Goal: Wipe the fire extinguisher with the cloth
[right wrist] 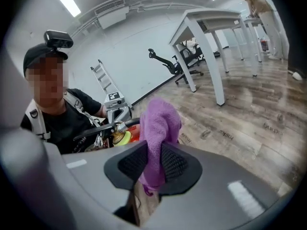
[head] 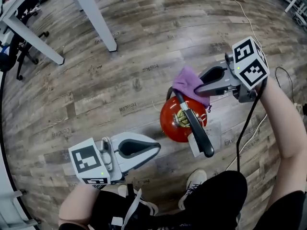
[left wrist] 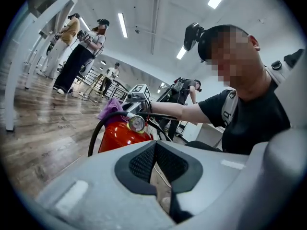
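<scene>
A red fire extinguisher (head: pixel 175 124) stands upright on the wooden floor, its black handle (head: pixel 197 131) pointing toward me and its black hose (left wrist: pixel 98 131) curving off the valve. My right gripper (head: pixel 200 86) is shut on a purple cloth (head: pixel 189 83), which rests on the extinguisher's top at the far side. In the right gripper view the cloth (right wrist: pixel 158 128) sticks up from between the dark pads (right wrist: pixel 173 163). My left gripper (head: pixel 156 148) is shut and holds nothing, low to the left of the extinguisher and apart from it. From the left gripper view the red body (left wrist: pixel 122 134) and its gauge (left wrist: pixel 136 123) lie ahead.
White table legs (head: pixel 91 13) stand on the floor at the upper left, with an office chair (head: pixel 21 51) beside them. A white cable (head: pixel 242 13) runs across the floor at the upper right. My shoe (head: pixel 194 183) is just below the extinguisher. Other people (left wrist: pixel 79 51) stand far off.
</scene>
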{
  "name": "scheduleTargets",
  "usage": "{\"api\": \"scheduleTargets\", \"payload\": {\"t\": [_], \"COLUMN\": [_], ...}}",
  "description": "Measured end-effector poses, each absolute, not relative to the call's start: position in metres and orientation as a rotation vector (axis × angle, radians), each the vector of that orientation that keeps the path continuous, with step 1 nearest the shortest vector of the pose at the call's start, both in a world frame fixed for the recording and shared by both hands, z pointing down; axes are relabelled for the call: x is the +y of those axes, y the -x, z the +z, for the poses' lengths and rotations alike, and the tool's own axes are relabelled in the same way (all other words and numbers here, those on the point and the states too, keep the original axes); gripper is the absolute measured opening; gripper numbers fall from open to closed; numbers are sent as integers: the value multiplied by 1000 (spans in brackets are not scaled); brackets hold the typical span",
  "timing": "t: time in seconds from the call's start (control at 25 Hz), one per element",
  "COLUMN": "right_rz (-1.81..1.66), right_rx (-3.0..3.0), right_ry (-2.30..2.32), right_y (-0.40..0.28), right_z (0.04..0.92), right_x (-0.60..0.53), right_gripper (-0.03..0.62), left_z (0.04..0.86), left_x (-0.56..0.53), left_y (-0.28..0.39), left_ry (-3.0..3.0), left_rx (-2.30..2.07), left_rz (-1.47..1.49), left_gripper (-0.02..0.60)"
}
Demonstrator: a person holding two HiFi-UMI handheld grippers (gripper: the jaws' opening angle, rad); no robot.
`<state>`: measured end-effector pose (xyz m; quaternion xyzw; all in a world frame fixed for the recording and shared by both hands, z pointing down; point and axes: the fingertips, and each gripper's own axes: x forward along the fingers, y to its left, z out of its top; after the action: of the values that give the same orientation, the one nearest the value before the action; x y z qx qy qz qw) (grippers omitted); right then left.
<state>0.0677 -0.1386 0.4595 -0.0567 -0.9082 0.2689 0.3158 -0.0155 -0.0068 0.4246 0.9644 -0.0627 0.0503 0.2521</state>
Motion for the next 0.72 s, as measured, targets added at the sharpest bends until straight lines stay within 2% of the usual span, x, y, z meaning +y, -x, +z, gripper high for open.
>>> {"api": "scheduleTargets", "payload": {"t": [0.28, 0.72], "right_rz": [900, 1134], "right_rx": [-2273, -2110], "right_ry": [231, -57], "right_y": [-58, -56], "right_z": [542, 775], "right_x": [-137, -137], "right_gripper": [71, 69], "left_z": [452, 487], "left_x": [-7, -7], "left_y": [28, 64], "left_ry": [-2538, -2396], "left_rx": [-197, -324], "left_rz": [165, 217], "left_gripper": [0, 0]}}
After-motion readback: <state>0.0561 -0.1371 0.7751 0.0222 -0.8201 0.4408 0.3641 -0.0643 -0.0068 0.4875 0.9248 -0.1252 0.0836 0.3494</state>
